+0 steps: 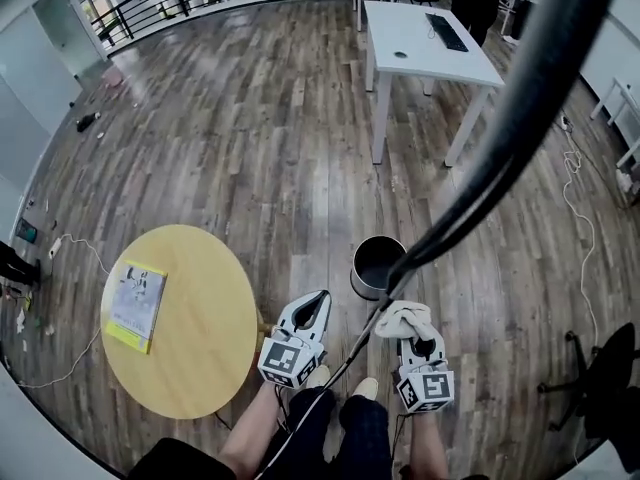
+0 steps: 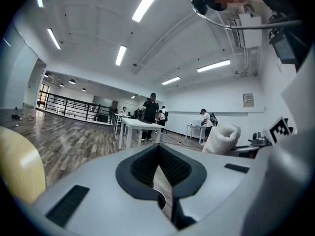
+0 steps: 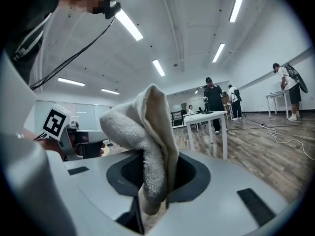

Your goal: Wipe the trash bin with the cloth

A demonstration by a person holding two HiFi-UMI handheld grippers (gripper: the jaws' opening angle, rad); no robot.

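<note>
The trash bin (image 1: 378,265) is a dark metal cylinder standing on the wood floor just ahead of both grippers. My right gripper (image 1: 410,334) is shut on a bunched white cloth (image 1: 404,318), held a little to the right of the bin and short of its rim. In the right gripper view the cloth (image 3: 147,132) stands up out of the right gripper (image 3: 155,166) and hides the fingertips. My left gripper (image 1: 316,306) is to the left of the bin, shut, with nothing in it. In the left gripper view the left gripper (image 2: 158,149) has its pads meeting at the tip, and the cloth (image 2: 221,137) shows at the right.
A round yellow table (image 1: 200,358) with a booklet (image 1: 135,303) on it is at the left. A white desk (image 1: 420,43) with a keyboard (image 1: 446,31) stands farther off. A thick black cable (image 1: 520,118) crosses the view. A chair base (image 1: 600,378) is at the right. People stand far off.
</note>
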